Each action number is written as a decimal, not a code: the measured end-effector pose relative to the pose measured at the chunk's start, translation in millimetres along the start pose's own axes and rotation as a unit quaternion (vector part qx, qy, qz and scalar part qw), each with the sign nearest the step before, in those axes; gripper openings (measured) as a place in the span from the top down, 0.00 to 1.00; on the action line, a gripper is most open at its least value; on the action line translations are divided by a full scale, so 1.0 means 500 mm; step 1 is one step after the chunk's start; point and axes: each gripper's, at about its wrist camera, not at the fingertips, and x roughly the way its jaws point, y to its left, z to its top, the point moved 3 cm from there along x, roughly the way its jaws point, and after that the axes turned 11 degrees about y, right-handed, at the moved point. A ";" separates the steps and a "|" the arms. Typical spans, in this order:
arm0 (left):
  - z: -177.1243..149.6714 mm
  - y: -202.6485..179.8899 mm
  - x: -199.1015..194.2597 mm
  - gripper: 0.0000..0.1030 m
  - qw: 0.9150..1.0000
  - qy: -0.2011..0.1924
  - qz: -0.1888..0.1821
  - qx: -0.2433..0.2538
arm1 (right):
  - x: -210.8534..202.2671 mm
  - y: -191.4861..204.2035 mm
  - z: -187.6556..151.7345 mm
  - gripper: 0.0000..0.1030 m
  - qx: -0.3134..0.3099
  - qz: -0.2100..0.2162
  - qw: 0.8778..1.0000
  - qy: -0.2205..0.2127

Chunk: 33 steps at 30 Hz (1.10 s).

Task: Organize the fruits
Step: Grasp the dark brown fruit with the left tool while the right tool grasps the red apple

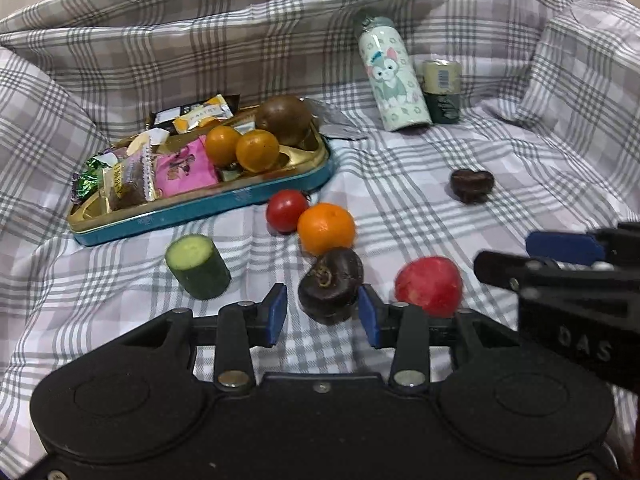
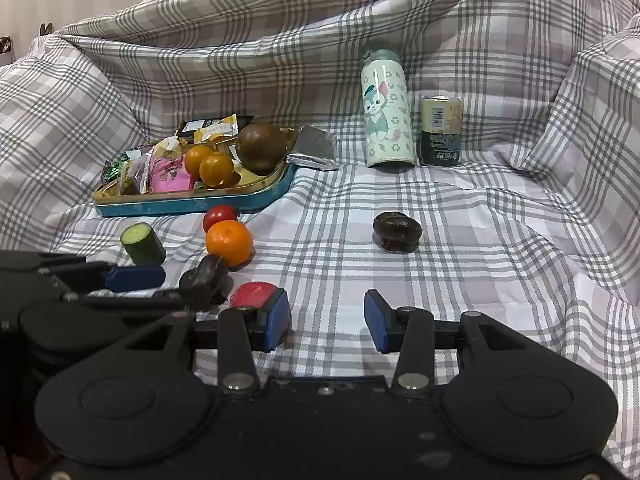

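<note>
A grey-and-white plaid cloth [image 1: 420, 168] covers the whole work surface and rises in folds behind it. Nearest me, my left gripper [image 1: 323, 314] stands open, its blue pads either side of a dark purple fruit [image 1: 330, 284] that sits between the jaws without either pad clearly touching it; the fruit lies straight ahead, stem end tipped toward me. My right gripper [image 2: 327, 316] is open too and holds nothing, only bare cloth between its pads. A red fruit [image 1: 429, 285] rests just right of the left gripper, beside the right gripper's near pad, so the left is plainly the better placed for the dark fruit. Just beyond sit an orange [image 1: 326, 227], touching the dark fruit, and a small tomato [image 1: 286, 210] behind it, with a cucumber stub [image 1: 198, 265] off to the left. A second dark fruit [image 2: 397, 232] lies well apart to the right. Farther back, the teal tin tray [image 1: 208, 210] already carries two oranges, a brown round fruit and wrapped snacks; closing on the dark fruit looks to be the step in hand. A cartoon bottle [image 1: 392, 76] and a can [image 1: 442, 90] stand at the rear.
</note>
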 end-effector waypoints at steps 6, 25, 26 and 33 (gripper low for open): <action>0.011 0.047 0.007 0.49 0.998 -0.006 -0.008 -0.062 | 0.003 0.008 -0.001 0.57 -0.012 0.001 1.000 0.004; 0.026 0.144 0.015 0.52 0.985 -0.018 -0.023 -0.169 | 0.040 0.108 0.024 0.57 -0.091 0.032 0.995 -0.004; 0.027 0.143 0.015 0.52 0.985 -0.019 -0.021 -0.168 | 0.042 0.113 0.024 0.57 -0.096 0.035 0.995 -0.004; 0.032 0.140 0.016 0.52 0.987 -0.020 -0.009 -0.162 | 0.066 0.134 0.023 0.57 -0.100 0.053 0.993 0.015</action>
